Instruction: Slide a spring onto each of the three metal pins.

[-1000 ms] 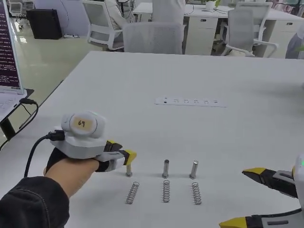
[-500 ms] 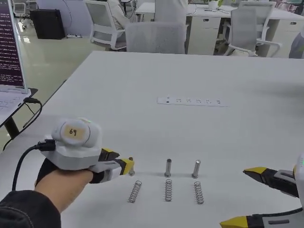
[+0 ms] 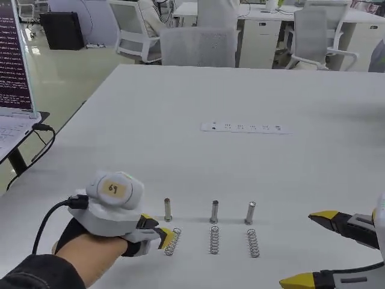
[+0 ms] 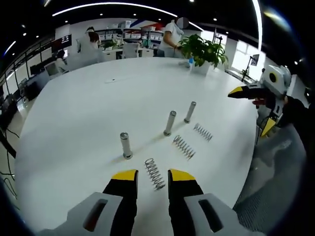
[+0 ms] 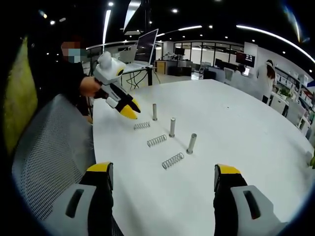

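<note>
Left gripper (image 4: 153, 175) moved off left pin (image 3: 168, 208) to nearest spring (image 3: 173, 240); fingers (image 4: 124, 178) slightly parted, empty. Pickup likely next.

Head view: from above the row of pins (image 3: 215, 212), facing forward and down, fairly near. Left gripper view: low and close at one end of that row, facing along it. Right gripper view: farther off beyond the opposite end, facing back, sharing the row with both others.
</note>
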Demonstrator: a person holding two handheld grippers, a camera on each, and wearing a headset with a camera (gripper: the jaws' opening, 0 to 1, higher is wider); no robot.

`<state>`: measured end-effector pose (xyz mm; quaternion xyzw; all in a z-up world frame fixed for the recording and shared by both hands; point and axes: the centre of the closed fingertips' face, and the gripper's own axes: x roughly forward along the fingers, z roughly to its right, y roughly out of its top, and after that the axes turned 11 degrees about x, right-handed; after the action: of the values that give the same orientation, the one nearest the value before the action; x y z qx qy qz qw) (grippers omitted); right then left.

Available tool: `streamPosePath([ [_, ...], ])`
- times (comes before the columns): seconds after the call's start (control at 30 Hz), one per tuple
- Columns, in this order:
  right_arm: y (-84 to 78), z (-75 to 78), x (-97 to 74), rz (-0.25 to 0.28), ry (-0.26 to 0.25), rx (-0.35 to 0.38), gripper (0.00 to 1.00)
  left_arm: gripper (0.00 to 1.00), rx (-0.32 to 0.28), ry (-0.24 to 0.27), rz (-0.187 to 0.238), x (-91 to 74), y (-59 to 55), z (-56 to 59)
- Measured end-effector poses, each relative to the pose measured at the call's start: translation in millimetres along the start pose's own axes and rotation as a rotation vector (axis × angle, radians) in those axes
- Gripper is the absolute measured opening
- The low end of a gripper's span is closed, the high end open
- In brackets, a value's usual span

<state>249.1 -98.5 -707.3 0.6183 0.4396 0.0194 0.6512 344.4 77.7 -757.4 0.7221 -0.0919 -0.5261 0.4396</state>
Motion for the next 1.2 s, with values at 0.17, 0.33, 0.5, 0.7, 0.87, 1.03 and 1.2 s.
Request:
streamPosePath([
  [0.17,-0.4,0.2,0.2,-0.001,0.002,0.001,0.83,0.17,0.019,-0.005,-0.028,8.2,-3.5,5.0],
  [0.33,-0.2,0.5,1.0,-0.002,0.004,0.001,0.83,0.16,0.046,-0.009,-0.063,14.9,-10.3,8.3],
  [0.5,-0.7,0.4,1.7,-0.003,0.006,0.002,0.83,0.15,0.067,-0.012,-0.082,18.5,-14.0,9.8],
  [0.7,-0.5,1.1,1.2,-0.002,0.004,0.004,0.83,0.14,0.077,-0.020,-0.109,22.1,-21.0,11.1],
  [0.87,-0.8,0.6,1.6,-0.003,0.005,0.003,0.83,0.12,0.084,-0.031,-0.124,23.8,-25.0,13.5],
  [1.03,-1.2,0.3,1.4,-0.004,0.005,0.004,0.83,0.08,0.090,-0.026,-0.120,21.9,-25.0,12.7],
  [1.2,-1.0,0.0,1.1,-0.005,0.006,0.002,0.83,0.06,0.101,-0.023,-0.125,17.7,-28.5,9.1],
])
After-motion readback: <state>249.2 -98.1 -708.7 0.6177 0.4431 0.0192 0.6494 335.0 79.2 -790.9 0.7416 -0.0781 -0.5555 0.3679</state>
